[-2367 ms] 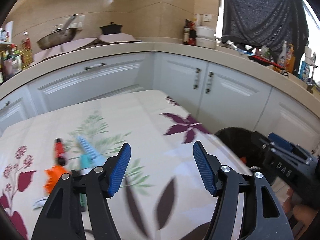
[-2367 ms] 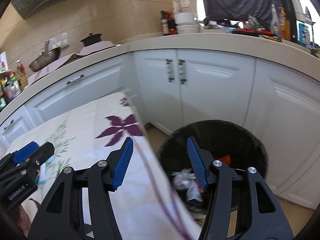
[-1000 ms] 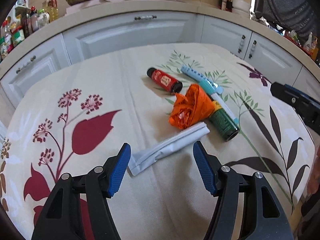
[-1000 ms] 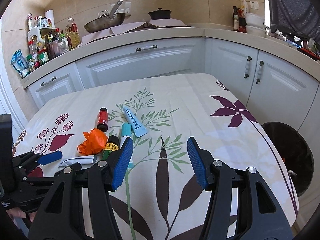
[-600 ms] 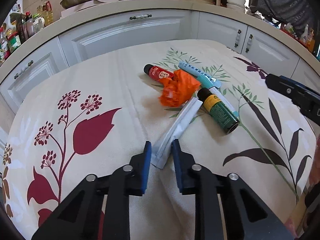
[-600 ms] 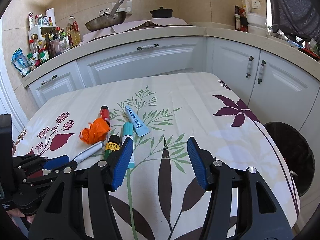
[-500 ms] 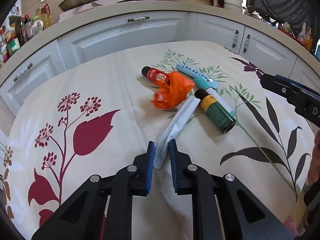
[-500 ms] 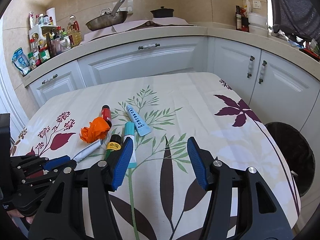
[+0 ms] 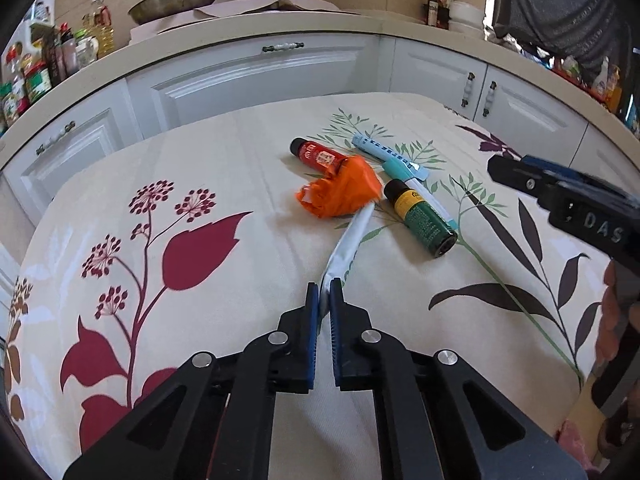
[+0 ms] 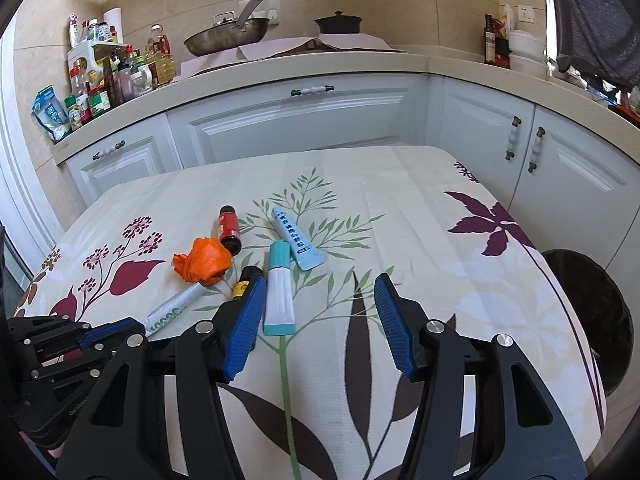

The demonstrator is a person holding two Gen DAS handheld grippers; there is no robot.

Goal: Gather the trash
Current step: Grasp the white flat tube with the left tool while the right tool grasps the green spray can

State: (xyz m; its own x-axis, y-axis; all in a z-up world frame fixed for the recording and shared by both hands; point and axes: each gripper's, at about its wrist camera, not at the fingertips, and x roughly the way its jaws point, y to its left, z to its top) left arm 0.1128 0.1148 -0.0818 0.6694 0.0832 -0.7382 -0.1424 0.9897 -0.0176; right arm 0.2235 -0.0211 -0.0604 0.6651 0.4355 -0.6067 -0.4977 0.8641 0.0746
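Trash wrapper (image 9: 348, 236): my left gripper (image 9: 325, 294) has just closed, pinching its near end for lifting. My right gripper (image 10: 320, 300) hovers spread, empty, the bin (image 10: 592, 308) to its right.

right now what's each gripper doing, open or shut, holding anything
Left gripper: just closed, shut on the near end of the white tube.
Right gripper: open, holding nothing, above the tablecloth.
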